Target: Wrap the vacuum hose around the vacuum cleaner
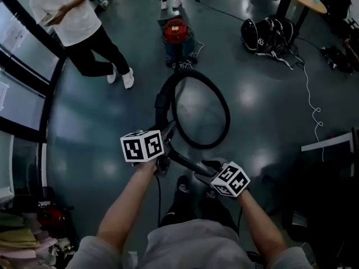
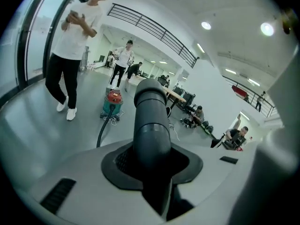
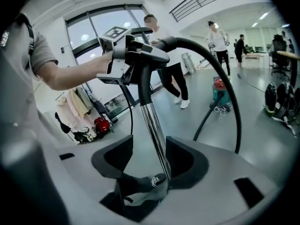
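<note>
**Head view and both gripper views: task at an early stage.** The red-topped, teal-bodied canister vacuum cleaner (image 1: 176,37) stands on the glossy grey floor (image 1: 263,94), well apart from the person. The black flexible vacuum hose (image 1: 223,102) runs from the canister and sweeps in one wide open loop back to the hands. No turn of it lies around the canister.

The left gripper (image 2: 151,146) is clamped on the dark grey rigid cuff (image 2: 151,111) at the hose's handle end. The right gripper (image 3: 150,156) has its jaws apart around the bright chrome wand tube (image 3: 151,121), which leans on one pad with a gap at the other.

Judged stage: the free end is in hand and the winding itself is not begun. Carrying the hose to the canister and coiling it round the body appear to remain.
</note>
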`<action>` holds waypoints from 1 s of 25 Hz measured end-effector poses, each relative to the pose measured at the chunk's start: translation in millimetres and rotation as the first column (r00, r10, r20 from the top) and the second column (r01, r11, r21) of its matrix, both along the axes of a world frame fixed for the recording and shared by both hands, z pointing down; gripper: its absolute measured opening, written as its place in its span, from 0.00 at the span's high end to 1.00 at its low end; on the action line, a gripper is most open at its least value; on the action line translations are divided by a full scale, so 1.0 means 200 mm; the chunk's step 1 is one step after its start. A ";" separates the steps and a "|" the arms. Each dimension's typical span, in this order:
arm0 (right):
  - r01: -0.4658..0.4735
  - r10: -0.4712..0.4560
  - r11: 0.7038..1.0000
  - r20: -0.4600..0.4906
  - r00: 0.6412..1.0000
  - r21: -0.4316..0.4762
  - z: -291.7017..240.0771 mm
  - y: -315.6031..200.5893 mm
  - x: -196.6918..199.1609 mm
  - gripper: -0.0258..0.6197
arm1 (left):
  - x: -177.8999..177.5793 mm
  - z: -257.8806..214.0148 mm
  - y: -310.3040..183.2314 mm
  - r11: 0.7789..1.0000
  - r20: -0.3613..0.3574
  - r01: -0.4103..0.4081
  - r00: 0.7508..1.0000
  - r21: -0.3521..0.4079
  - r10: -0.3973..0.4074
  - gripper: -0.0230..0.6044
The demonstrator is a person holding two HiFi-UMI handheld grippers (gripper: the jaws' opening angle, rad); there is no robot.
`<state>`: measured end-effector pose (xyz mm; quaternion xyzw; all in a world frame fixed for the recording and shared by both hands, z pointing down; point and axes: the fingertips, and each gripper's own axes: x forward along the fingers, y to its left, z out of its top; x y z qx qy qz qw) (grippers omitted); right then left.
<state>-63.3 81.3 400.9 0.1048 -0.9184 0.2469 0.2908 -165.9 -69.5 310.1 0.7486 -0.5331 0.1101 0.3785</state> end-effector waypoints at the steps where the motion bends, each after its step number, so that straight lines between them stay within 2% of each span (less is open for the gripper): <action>1: -0.032 0.032 0.999 -0.018 0.999 0.002 0.02 -0.01 -0.01 0.65 | -0.03 0.03 -0.03 1.000 -0.037 0.028 0.999 -0.008 -0.028 0.77; 4: -0.146 0.146 0.989 -0.058 0.988 -0.004 0.07 -0.05 0.00 0.65 | -0.08 0.12 -0.10 0.994 -0.159 0.094 0.982 -0.047 -0.101 0.77; 7: -0.275 0.276 0.961 -0.105 0.955 0.017 0.12 -0.09 0.07 0.65 | -0.05 0.20 -0.13 0.991 -0.255 0.114 0.959 -0.065 -0.127 0.77; 10: -0.362 0.368 0.930 -0.157 0.916 0.070 0.17 -0.13 0.09 0.64 | -0.06 0.27 -0.17 0.988 -0.301 0.129 0.942 -0.085 -0.149 0.78; 13: -0.426 0.437 0.900 -0.192 0.879 0.096 0.23 -0.15 0.09 0.55 | -0.06 0.31 -0.16 0.986 -0.313 0.123 0.937 -0.111 -0.152 0.78; 15: -0.383 0.410 0.910 -0.215 0.886 0.158 0.27 -0.17 0.04 0.54 | -0.06 0.32 -0.13 0.988 -0.310 0.101 0.942 -0.115 -0.132 0.78; 19: -0.218 0.284 0.944 -0.268 0.921 0.249 0.32 -0.26 -0.14 0.54 | -0.07 0.30 -0.08 0.990 -0.318 0.062 0.943 -0.129 -0.101 0.78; 22: -0.135 0.205 0.957 -0.267 0.942 0.257 0.35 -0.31 -0.30 0.54 | -0.10 0.28 -0.03 0.986 -0.358 0.057 0.927 -0.156 -0.110 0.78; 25: -0.043 0.120 0.964 -0.286 0.951 0.262 0.40 -0.31 -0.42 0.54 | -0.13 0.23 0.01 0.982 -0.424 0.047 0.898 -0.181 -0.121 0.78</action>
